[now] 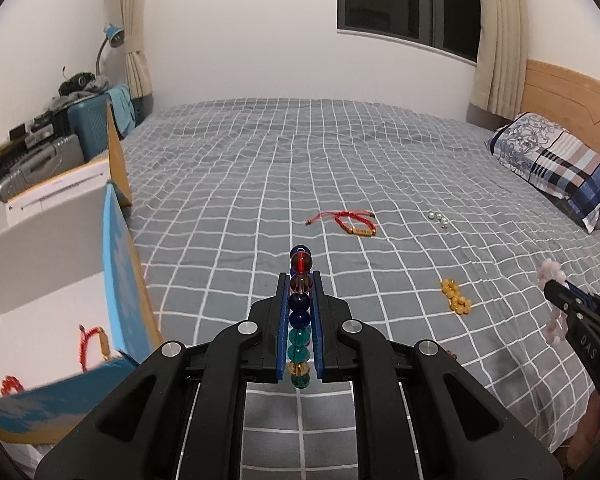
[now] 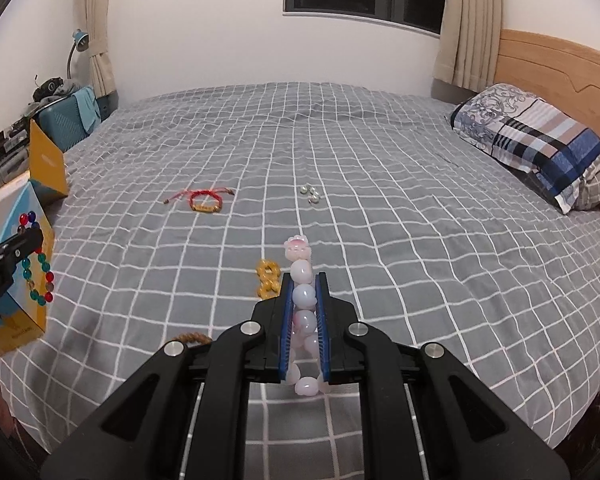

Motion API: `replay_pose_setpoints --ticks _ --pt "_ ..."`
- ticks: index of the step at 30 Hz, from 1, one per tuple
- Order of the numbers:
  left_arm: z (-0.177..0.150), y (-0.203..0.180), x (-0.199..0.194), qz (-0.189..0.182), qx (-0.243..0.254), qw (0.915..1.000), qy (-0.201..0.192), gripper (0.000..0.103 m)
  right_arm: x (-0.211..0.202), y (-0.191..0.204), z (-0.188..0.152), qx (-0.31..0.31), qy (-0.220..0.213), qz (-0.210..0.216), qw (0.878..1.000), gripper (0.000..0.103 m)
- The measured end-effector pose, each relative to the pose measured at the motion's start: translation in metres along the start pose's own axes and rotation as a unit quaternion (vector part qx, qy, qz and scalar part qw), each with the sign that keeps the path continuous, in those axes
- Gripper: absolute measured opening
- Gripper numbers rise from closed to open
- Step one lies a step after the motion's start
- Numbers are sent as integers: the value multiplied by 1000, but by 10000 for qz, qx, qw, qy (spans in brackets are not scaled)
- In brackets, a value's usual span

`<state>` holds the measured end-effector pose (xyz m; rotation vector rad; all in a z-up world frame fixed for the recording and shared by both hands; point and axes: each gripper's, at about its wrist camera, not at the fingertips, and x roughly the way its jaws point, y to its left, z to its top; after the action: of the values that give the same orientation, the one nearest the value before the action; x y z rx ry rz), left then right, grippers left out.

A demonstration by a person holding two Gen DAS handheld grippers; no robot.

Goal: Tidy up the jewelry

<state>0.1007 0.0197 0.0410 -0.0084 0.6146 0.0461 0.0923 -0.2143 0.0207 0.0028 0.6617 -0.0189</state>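
My left gripper (image 1: 300, 280) is shut on a multicolour glass bead bracelet (image 1: 300, 320), held above the bed beside the open box (image 1: 60, 320); the bracelet also shows in the right wrist view (image 2: 38, 276). My right gripper (image 2: 304, 280) is shut on a pale pink bead bracelet (image 2: 303, 296), also seen at the right edge of the left wrist view (image 1: 550, 276). On the bed lie a red cord bracelet (image 1: 354, 222), a yellow bead bracelet (image 1: 455, 296) and small pearl earrings (image 1: 439, 217). Two red pieces (image 1: 92, 340) lie inside the box.
The grey checked bedspread (image 1: 300, 168) fills the view. A plaid pillow (image 1: 556, 160) and wooden headboard (image 1: 572, 88) are at the right. A brown bead bracelet (image 2: 190, 338) lies near my right gripper. Suitcases and clutter (image 1: 40, 152) stand at the left.
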Motion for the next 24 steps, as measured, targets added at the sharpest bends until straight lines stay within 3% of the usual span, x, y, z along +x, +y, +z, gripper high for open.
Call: replay_pose_setpoints --ticks 10,24 --pt "30 35 -27 123 -207 9997 23 9 -1 37 44 -69 47 239 9997 10" --pt "55 134 -73 1025 -749 9918 -166 9 -27 147 94 -668 -249 800 9942 10"
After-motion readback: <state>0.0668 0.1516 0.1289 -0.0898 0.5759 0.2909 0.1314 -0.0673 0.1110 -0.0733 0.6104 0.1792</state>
